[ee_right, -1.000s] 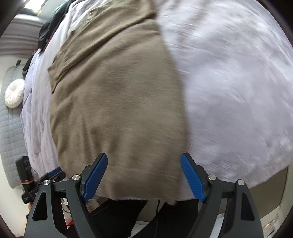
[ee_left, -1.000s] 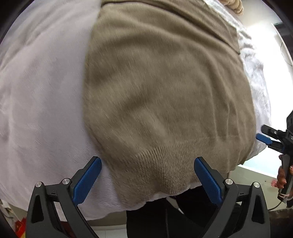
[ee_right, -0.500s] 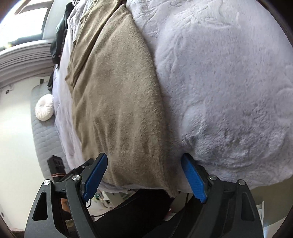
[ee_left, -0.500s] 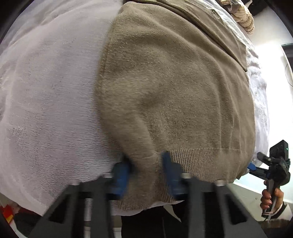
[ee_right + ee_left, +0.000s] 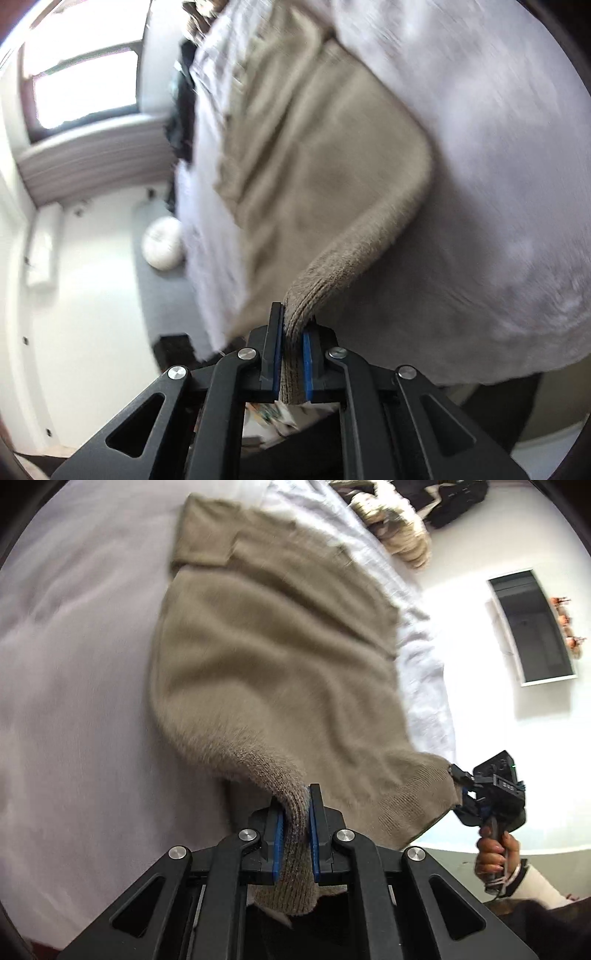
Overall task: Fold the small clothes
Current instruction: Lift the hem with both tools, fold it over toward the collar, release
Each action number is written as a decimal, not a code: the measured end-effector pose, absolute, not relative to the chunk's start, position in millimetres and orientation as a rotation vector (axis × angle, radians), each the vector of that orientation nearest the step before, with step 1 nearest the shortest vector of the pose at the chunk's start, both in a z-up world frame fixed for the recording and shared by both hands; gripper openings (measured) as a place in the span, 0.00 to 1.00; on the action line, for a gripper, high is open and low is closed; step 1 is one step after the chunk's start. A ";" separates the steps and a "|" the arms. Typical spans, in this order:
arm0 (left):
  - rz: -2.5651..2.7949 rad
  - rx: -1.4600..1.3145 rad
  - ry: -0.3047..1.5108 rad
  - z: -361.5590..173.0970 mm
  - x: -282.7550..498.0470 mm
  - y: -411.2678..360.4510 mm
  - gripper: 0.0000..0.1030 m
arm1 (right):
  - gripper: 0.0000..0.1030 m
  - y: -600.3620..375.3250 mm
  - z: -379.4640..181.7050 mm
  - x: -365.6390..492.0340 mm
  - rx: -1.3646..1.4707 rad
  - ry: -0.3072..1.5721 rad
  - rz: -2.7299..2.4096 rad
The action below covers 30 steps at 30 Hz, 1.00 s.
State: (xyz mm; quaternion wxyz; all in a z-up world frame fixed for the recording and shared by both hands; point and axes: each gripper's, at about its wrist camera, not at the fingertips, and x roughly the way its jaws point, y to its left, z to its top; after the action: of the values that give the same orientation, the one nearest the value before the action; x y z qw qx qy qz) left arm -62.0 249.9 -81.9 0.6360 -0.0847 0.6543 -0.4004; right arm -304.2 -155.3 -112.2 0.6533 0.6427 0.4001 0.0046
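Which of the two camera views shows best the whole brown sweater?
The left wrist view: the brown sweater spreads across the white blanket, both hem corners pinched by the left gripper and right gripper. The right wrist view is blurred, showing one clamped corner.

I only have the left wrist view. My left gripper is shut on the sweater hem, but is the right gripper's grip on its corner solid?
Observer: Yes. In the right wrist view the right gripper is shut on the ribbed hem of the sweater, with knit filling the gap between both pads.
Operator: Anything on the floor on that side?
Observer: A round white cushion lies on the floor beside the bed.
Operator: What's behind it?
Observer: A bright window, above a grey ledge.
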 end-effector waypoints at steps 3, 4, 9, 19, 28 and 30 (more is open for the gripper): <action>-0.958 -0.204 1.459 -68.0 -34.8 237.3 0.12 | 0.09 -159.6 -95.1 -286.5 1.471 0.803 0.000; -0.973 -0.203 1.446 -64.2 -26.3 232.4 0.12 | 0.09 -161.6 -88.1 -278.1 1.473 0.756 0.000; -1.016 -0.186 1.358 -38.0 21.2 196.3 0.12 | 0.09 -177.3 -61.8 -240.3 1.467 0.624 0.034; -0.915 -0.195 1.227 -23.3 111.6 132.4 0.12 | 0.09 -251.8 -46.2 -116.9 1.391 0.619 0.140; -0.618 -0.134 1.339 -124.5 190.3 74.3 0.21 | 0.09 -331.6 -144.0 -27.3 1.427 0.774 0.029; -0.567 -0.141 1.386 -145.2 202.1 70.7 0.22 | 0.09 -341.0 -162.5 -22.9 1.454 0.782 -0.006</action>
State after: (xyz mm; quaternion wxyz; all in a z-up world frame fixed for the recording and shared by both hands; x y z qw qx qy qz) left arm 202.1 70.7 -145.2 0.7302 -0.0640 0.6296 -0.2574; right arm -22.9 -341.0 -162.5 0.6782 0.6471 0.3482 -0.0025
